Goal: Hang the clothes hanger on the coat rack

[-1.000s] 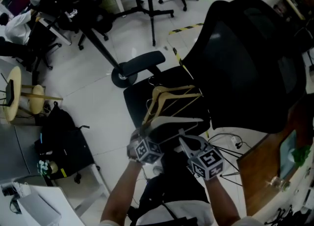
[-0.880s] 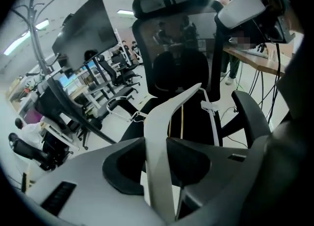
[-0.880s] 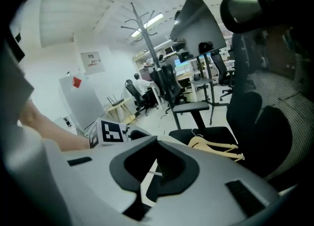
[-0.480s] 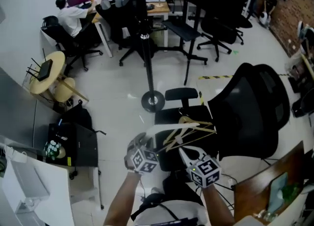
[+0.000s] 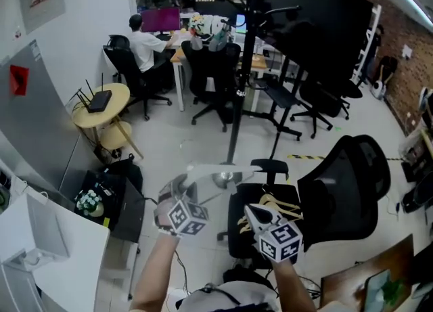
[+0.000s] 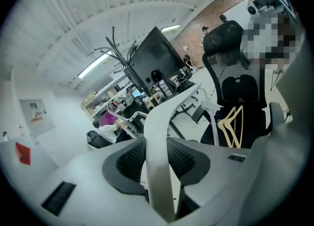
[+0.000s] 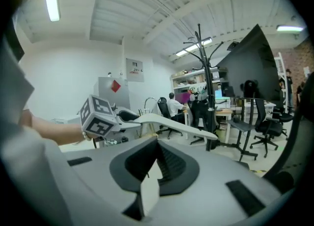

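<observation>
A white clothes hanger (image 5: 215,168) is raised in front of me, and my left gripper (image 5: 177,189) is shut on one of its arms. In the left gripper view that hanger (image 6: 162,137) runs up between the jaws. The black coat rack (image 5: 243,67) stands just beyond, its base (image 5: 226,181) behind the hanger and its branched top (image 7: 200,41) high up. My right gripper (image 5: 256,212) hovers lower right, apart from the hanger. A pale strip (image 7: 149,188) sits between its jaws, and I cannot tell what it is.
A black office chair (image 5: 342,182) with wooden hangers (image 5: 270,208) on its seat stands right of the rack. Behind are more chairs, desks with a seated person (image 5: 145,43), a round side table (image 5: 101,107) and a large dark screen (image 5: 318,26). A black bag (image 5: 101,195) lies at left.
Both grippers have risen from the chair seat, and the left one has carried the white hanger up toward the coat rack. The view has tilted up, showing the rack and the room.
</observation>
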Available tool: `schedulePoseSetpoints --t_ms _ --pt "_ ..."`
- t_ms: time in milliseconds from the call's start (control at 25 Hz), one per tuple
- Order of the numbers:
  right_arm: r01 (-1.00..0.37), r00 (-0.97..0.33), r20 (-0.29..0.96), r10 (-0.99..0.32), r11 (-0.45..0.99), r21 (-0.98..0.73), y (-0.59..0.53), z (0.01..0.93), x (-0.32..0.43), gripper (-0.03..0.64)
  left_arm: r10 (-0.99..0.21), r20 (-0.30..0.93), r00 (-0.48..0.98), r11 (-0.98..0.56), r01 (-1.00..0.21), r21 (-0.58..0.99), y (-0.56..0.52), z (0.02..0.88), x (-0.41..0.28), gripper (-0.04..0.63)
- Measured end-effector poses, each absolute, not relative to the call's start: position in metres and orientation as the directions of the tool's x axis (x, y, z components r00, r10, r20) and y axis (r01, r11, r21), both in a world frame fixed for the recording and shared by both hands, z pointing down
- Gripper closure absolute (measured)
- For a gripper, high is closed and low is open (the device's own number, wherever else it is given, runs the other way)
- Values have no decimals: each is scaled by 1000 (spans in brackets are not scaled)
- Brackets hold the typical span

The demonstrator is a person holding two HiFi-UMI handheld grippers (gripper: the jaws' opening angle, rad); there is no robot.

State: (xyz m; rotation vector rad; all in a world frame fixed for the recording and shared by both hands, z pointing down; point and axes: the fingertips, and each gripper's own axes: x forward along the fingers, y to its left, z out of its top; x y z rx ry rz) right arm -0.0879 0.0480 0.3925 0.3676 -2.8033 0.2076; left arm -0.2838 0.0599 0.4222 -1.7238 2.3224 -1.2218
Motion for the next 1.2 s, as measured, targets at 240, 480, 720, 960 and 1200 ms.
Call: schedulePoseSetpoints --t_ms 240,480,720,960,1200 --pt "-276 -935 247 -255 960 -52 64 354 -101 611 -826 336 -453 134 -737 -663 73 358 -320 460" --pt "-289 -941 191 -279 957 -24 55 333 -112 611 -821 259 -509 157 -637 -754 60 304 -358 460" --pt "-270 -952 164 -260 962 -42 24 336 -153 611 -775 216 -594 164 -520 -838 38 257 -417 460" --pt "-269 -958 108 -267 963 -7 -28 304 -189 611 -730 171 -661 205 -451 -869 0 219 -480 460" --pt "-307 -948 92 -305 952 -8 -70 297 -186 611 -696 177 -696 186 -413 -891 -54 204 -528 460"
